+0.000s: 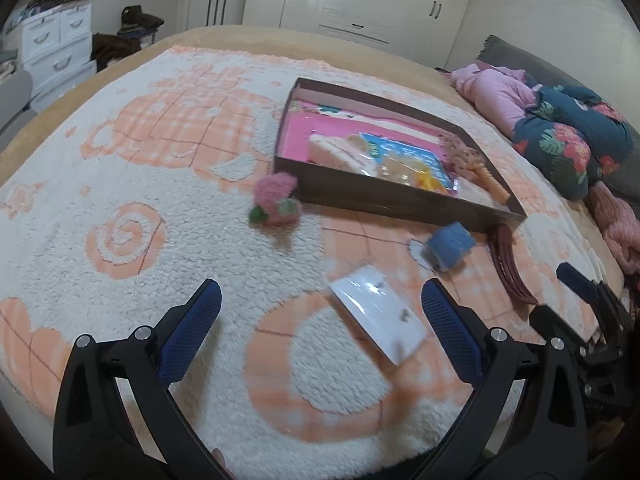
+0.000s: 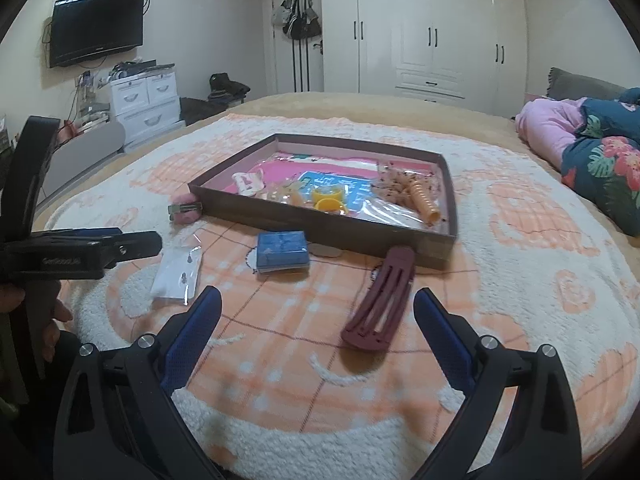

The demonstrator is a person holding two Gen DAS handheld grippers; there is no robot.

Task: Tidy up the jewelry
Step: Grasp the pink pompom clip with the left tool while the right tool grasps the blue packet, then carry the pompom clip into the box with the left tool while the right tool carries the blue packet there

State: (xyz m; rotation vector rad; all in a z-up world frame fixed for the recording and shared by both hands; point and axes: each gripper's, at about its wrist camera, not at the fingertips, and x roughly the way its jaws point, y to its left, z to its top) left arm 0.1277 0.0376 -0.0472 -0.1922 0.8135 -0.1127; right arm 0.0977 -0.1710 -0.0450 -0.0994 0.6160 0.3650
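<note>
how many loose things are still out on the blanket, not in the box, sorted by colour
pink: 1, fuzzy hair clip
blue: 1, small box
white: 1, earring card
maroon: 1, hair clip
total: 4

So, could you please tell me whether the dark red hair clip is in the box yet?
Out. The dark red hair clip lies on the blanket, outside the box.

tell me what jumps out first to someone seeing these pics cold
The shallow brown box in the middle of the peach-and-white blanket, crammed with pink and yellow trinkets, draws the eye first. In front of it lie a maroon hair clip, a blue case and a white earring card, with both tongs open above them.
</note>
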